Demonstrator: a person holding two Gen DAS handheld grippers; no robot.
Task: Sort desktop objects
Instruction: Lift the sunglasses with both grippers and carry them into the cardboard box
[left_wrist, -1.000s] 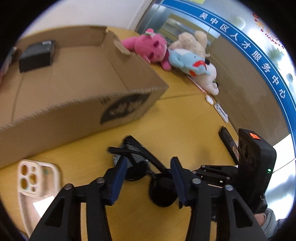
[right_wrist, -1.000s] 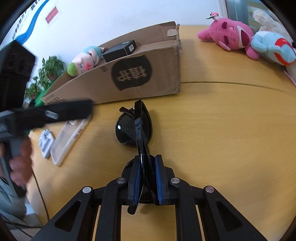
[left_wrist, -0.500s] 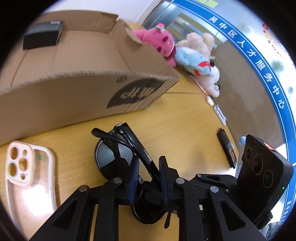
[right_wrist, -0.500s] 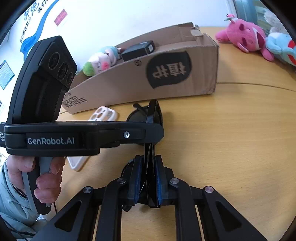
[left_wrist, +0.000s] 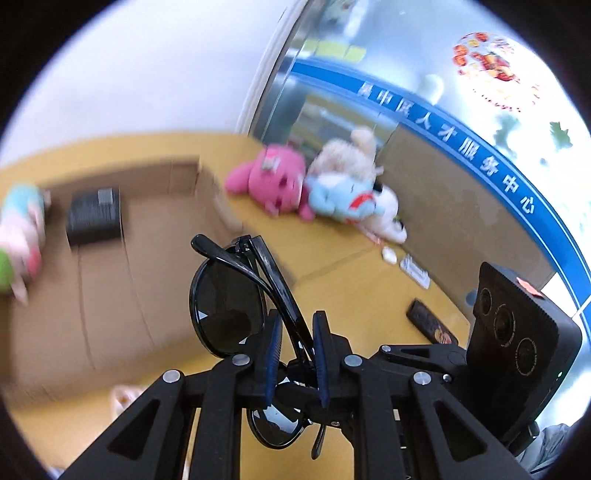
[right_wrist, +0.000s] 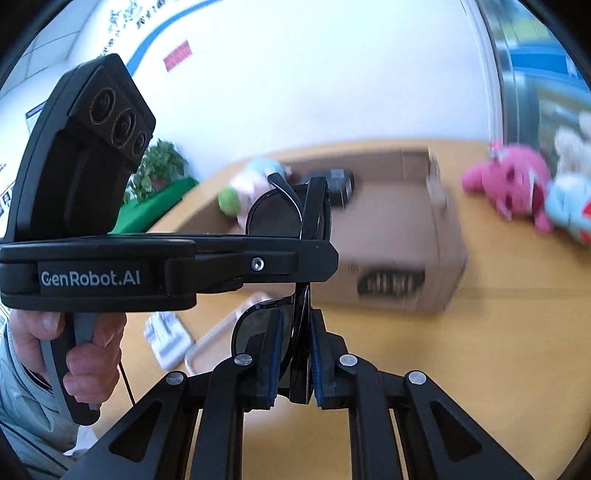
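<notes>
Sunglasses (left_wrist: 229, 306) held above the table (left_wrist: 362, 291), before the box (right_wrist: 399, 258): left gripper (left_wrist: 295, 354) closing on the folded arms, right gripper (right_wrist: 293, 354) clamped narrowly on the frame.

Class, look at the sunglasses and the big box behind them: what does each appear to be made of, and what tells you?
Sunglasses: probably glossy black plastic, with bright highlights on frame and dark lenses. Box: matte brown cardboard, going by its folded flaps.
</notes>
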